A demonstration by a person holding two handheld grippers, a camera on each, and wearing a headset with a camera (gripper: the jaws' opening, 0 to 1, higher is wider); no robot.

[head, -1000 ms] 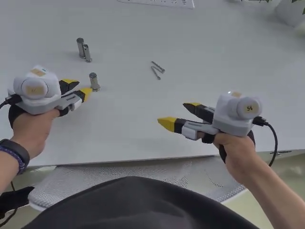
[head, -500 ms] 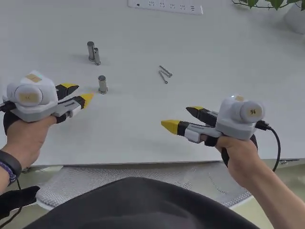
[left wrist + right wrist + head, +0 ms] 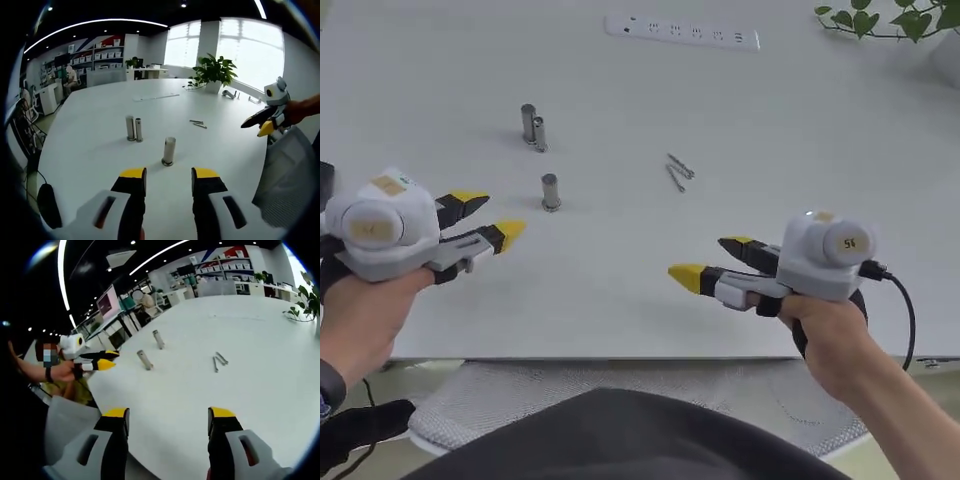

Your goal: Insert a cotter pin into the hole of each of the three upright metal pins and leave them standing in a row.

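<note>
Drawn back from front metal pin (image 3: 550, 192): left gripper (image 3: 490, 214), jaws wide, nothing held | rear metal pins (image 3: 533, 127) upright, side by side | cotter pins (image 3: 678, 171) left loose on table (image 3: 620, 290), none inserted | right gripper (image 3: 708, 258) wide, empty | insertion judged unstarted.

Same build on both: left tongs (image 3: 490, 215) and right tongs (image 3: 710, 260) have chunky rounded white shells, black jaws and yellow tips. The right has a round tan sticker (image 3: 847, 243) with a number I can't quite read, plus a black cable (image 3: 905, 300) off the back. Person wears a dark wristband (image 3: 326, 385) and a dark top (image 3: 620, 430).
</note>
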